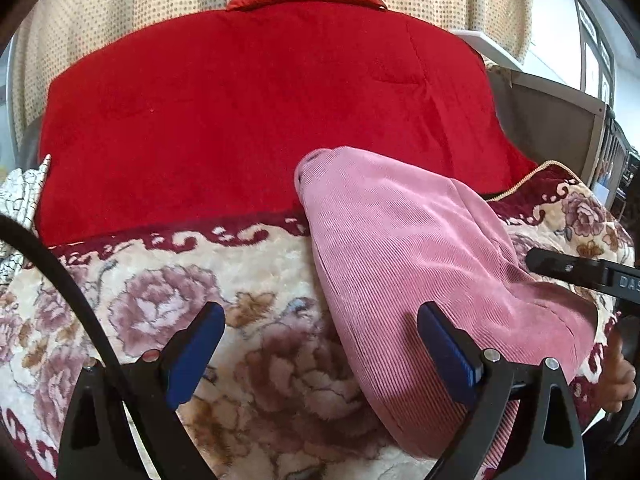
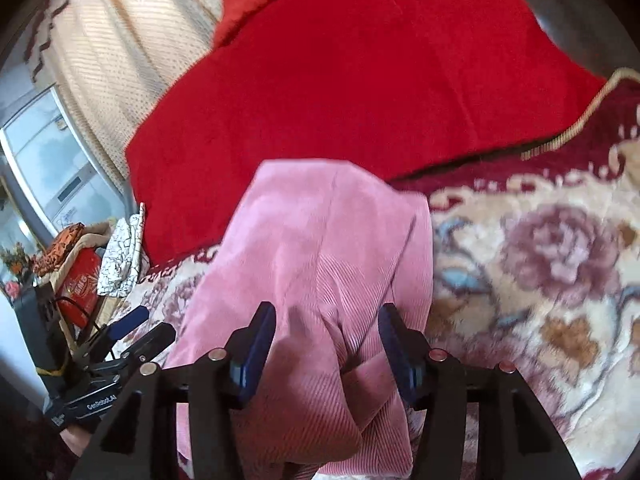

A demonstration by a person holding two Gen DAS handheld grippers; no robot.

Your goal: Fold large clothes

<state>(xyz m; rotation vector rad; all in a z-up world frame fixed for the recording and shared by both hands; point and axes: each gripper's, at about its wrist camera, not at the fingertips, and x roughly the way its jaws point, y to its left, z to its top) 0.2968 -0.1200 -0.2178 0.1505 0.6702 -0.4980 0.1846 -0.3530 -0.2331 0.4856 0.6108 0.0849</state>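
Observation:
A pink corduroy garment (image 1: 400, 248) lies folded lengthwise on a floral blanket (image 1: 168, 304), its far end overlapping a red quilted cover (image 1: 240, 112). My left gripper (image 1: 320, 344) is open, low over the blanket, its right finger over the garment's near left edge. In the right wrist view the pink garment (image 2: 320, 248) runs away from me, bunched near the fingers. My right gripper (image 2: 326, 340) is open, its jaws straddling a raised fold of the garment. The left gripper also shows at the left in the right wrist view (image 2: 132, 336).
Behind the red cover (image 2: 360, 80) hangs a dotted cream curtain (image 1: 120, 8). A white patterned cloth (image 2: 120, 256) and a red bag (image 2: 80, 280) sit at the bed's left edge. A grey headboard (image 1: 552, 120) stands at the right.

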